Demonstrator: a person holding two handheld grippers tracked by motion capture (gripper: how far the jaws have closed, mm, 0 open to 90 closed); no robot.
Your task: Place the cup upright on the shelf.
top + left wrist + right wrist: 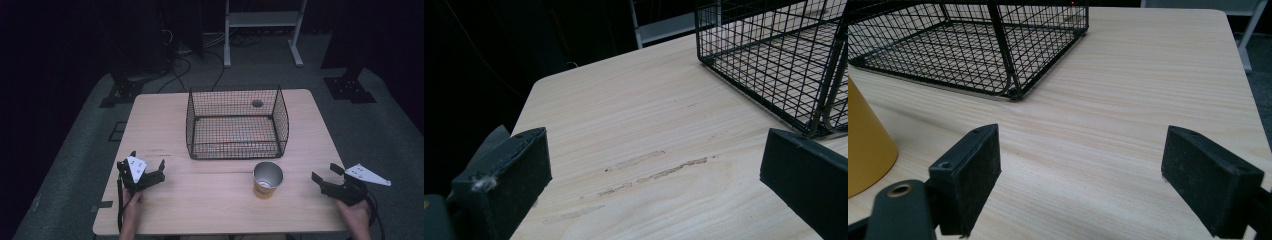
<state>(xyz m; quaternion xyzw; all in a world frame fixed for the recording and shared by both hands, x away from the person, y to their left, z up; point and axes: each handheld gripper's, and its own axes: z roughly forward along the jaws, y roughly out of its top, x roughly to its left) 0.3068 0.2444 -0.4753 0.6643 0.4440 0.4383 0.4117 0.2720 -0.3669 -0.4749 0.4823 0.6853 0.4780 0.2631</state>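
Note:
A black wire basket (pixel 236 124) stands on the middle of the wooden table (pixel 165 125), its mesh floor bare. In front of it, slightly right, an upright yellow paper cup (pixel 267 180) shows a silvery inside. My left gripper (pixel 147 169) rests near the table's front left, open, with nothing between its jaws; its own view has the basket's corner (pixel 784 60) at upper right. Open and holding nothing as well, my right gripper (pixel 327 172) sits at the front right, to the right of the cup. From it, the cup's side (pixel 865 142) appears at far left and the basket (pixel 968 45) ahead.
Faint scuff marks (pixel 649 170) cross the tabletop ahead of the left gripper. A small round hole (pixel 257 103) sits in the table behind the basket. Beyond the table, a white metal frame (pixel 262 25) and cables lie on the dark floor.

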